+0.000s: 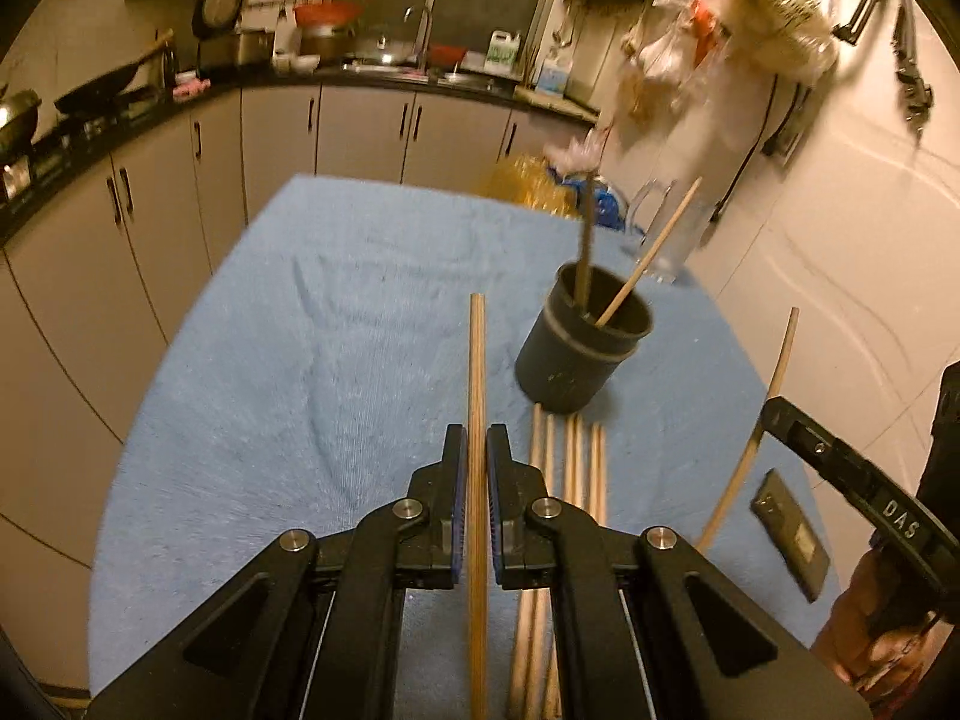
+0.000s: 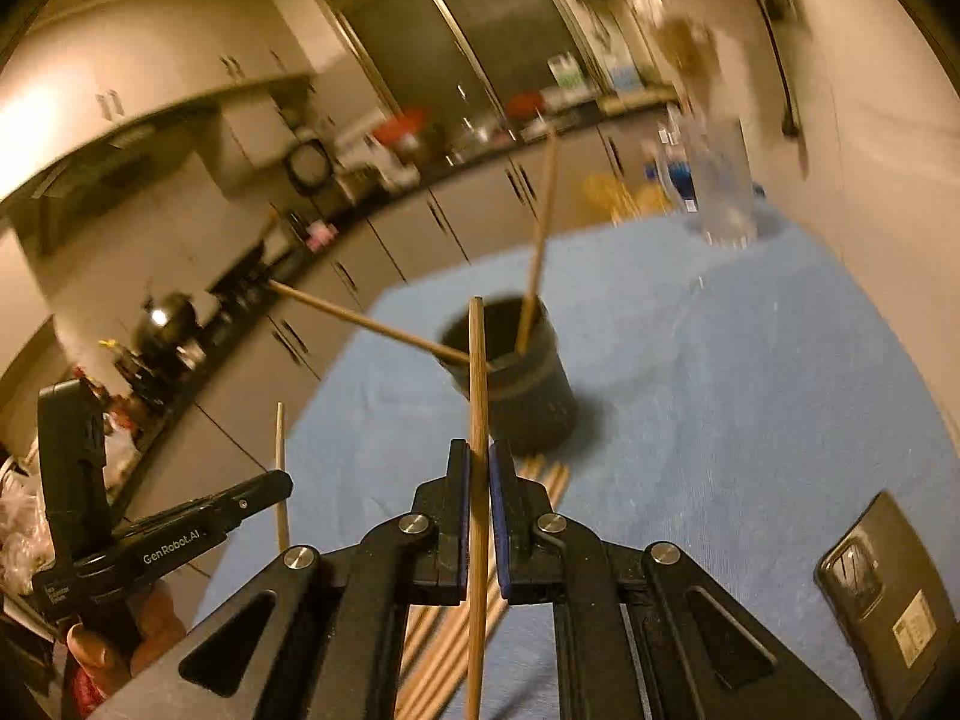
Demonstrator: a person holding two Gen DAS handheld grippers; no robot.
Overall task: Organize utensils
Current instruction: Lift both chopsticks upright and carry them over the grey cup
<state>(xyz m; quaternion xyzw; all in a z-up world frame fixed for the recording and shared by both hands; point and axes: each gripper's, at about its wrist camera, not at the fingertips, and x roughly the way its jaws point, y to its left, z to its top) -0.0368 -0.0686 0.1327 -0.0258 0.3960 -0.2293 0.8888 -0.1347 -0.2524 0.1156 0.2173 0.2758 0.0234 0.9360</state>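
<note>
Left gripper [image 1: 477, 456] and right gripper [image 2: 478, 468] are each clamped on one chopstick.

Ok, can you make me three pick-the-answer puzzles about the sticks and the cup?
1. Where do the loose wooden chopsticks lie?
A. on the blue cloth just in front of the dark round plastic cup
B. inside the cup
C. on the floor

2. How many sticks stand in the cup?
A. none
B. two
C. five

3. What is the left gripper doing?
A. hanging open
B. squeezing a phone
C. shut on one chopstick

Answers: 1 A, they rest on the cloth at its base. 2 B, two lean out of its rim. 3 C, one stick runs between its closed fingers.
</note>
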